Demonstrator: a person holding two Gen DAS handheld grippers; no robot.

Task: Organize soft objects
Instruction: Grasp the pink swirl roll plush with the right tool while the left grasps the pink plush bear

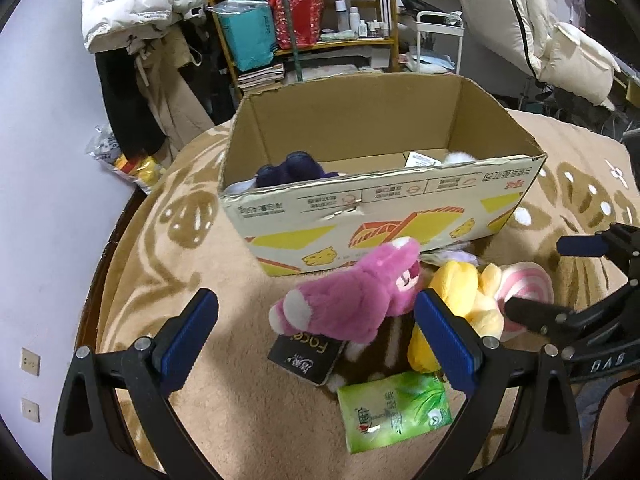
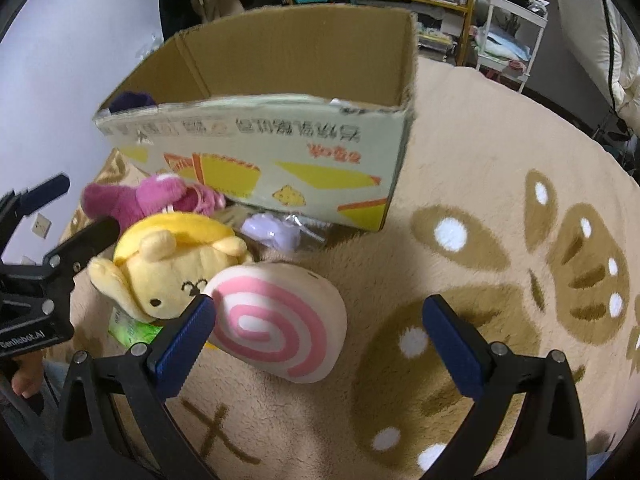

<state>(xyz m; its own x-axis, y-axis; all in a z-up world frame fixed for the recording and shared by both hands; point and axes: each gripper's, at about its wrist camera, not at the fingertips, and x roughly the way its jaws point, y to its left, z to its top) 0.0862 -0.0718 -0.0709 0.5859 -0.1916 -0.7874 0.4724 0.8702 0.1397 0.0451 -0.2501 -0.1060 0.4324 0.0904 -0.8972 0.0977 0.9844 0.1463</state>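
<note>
A pink plush toy (image 1: 352,296) lies on the tan rug in front of a cardboard box (image 1: 372,208). A yellow plush dog (image 1: 464,292) and a pink-and-white swirl cushion (image 1: 524,284) lie to its right. My left gripper (image 1: 316,332) is open and empty, its jaws either side of the pink plush, just short of it. My right gripper (image 2: 316,328) is open and empty, with the swirl cushion (image 2: 280,320) between its jaws beside the left finger. The yellow dog (image 2: 172,272), the pink plush (image 2: 152,200) and the box (image 2: 256,152) lie beyond. A dark purple soft toy (image 1: 288,172) is in the box.
A green tissue pack (image 1: 394,412) and a black packet (image 1: 306,356) lie on the rug near my left gripper. A pale purple item (image 2: 272,232) lies against the box front. Shelves (image 1: 304,20), hanging coats and a white cart (image 2: 508,28) stand behind the rug.
</note>
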